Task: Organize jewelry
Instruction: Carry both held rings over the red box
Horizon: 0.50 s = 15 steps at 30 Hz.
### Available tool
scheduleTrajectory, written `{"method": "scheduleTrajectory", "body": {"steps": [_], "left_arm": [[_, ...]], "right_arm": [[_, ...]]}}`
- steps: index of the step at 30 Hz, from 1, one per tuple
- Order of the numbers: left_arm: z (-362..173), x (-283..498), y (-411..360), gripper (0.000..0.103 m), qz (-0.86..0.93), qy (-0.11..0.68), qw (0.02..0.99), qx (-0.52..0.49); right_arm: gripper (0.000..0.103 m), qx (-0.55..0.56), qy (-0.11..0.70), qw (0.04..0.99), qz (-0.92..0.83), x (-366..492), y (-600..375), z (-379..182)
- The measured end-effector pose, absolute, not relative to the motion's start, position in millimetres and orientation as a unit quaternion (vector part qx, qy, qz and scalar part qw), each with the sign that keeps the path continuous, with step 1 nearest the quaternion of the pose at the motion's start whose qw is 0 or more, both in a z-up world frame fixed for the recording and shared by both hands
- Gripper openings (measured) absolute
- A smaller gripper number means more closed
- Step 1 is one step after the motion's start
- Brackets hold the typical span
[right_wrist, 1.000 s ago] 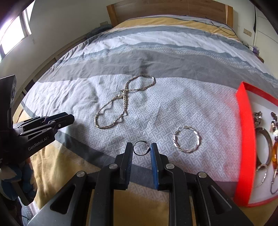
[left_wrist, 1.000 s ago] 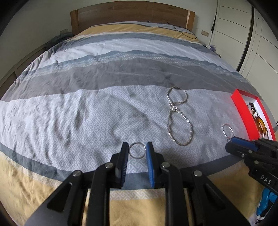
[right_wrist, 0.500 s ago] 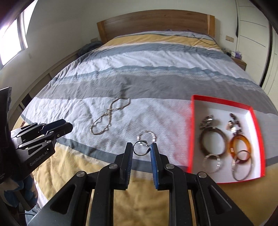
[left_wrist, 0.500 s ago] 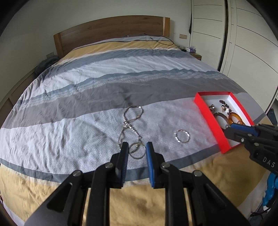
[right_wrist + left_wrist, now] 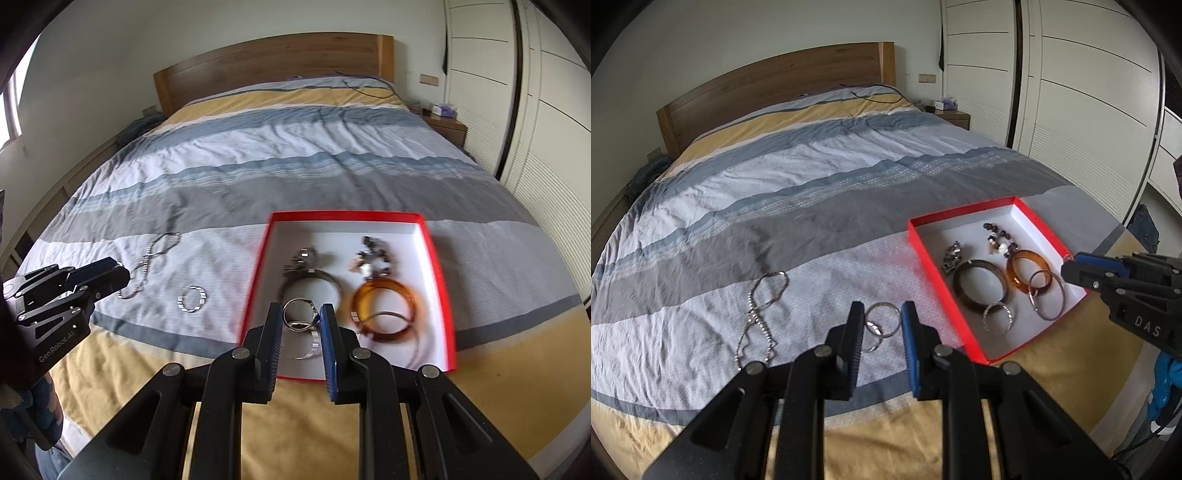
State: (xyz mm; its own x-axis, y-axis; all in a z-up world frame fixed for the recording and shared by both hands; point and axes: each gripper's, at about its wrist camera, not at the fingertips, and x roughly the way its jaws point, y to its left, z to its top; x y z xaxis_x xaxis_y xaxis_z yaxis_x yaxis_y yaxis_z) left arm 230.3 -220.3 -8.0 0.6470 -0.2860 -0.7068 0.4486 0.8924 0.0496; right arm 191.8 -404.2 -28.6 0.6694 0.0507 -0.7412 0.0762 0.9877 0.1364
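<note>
**Two rings held over the bed**

The left tongs [image 5: 882, 325] hold a thin silver ring [image 5: 883, 319] between the two pads. The gap is only as wide as the ring. The tongs are up in the air above the bed cover [image 5: 812, 206], near its front edge.

The right tongs [image 5: 301, 317] hold a second silver ring [image 5: 300, 314] the same way, with a gap just as wide as that ring. They hang over the front part of the red box [image 5: 258, 266], near its front left corner.

The red box sits on the bed cover near the front right edge of the bed. It is white inside. In it lie a dark bangle [image 5: 980, 288], an orange bangle [image 5: 1028, 271] beside it, a small silver hoop [image 5: 999, 317] at the front, a big thin hoop [image 5: 1047, 293] that lies partly on the orange bangle, a lump of silver chain [image 5: 953, 256] and some dark beads [image 5: 999, 238] near the back.

On the cover left of the box lies a twisted silver hoop [image 5: 192, 299]. Farther left is a long silver chain [image 5: 761, 314] in loops. It is well apart from the box. From the left camera, the held ring hides most of the twisted hoop.

At the far end stands a wooden headboard [image 5: 775, 85]. White cupboard doors [image 5: 1071, 92] are on the right side of the bed.
</note>
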Motion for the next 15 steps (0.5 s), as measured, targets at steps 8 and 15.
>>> {"method": "scheduleTrajectory", "body": {"steps": [8, 15], "left_arm": [[-30.8, 240.1, -283.7, 0.019, -0.232, 0.382, 0.884, 0.134], [-67.4, 245.0, -322.5, 0.019, -0.254, 0.414, 0.860, 0.156]], "right_arm": [[0.020, 0.087, 0.422, 0.902, -0.023, 201.0, -447.9, -57.7], [0.020, 0.088, 0.445, 0.891, -0.023, 210.1, -468.4, -86.1]]}}
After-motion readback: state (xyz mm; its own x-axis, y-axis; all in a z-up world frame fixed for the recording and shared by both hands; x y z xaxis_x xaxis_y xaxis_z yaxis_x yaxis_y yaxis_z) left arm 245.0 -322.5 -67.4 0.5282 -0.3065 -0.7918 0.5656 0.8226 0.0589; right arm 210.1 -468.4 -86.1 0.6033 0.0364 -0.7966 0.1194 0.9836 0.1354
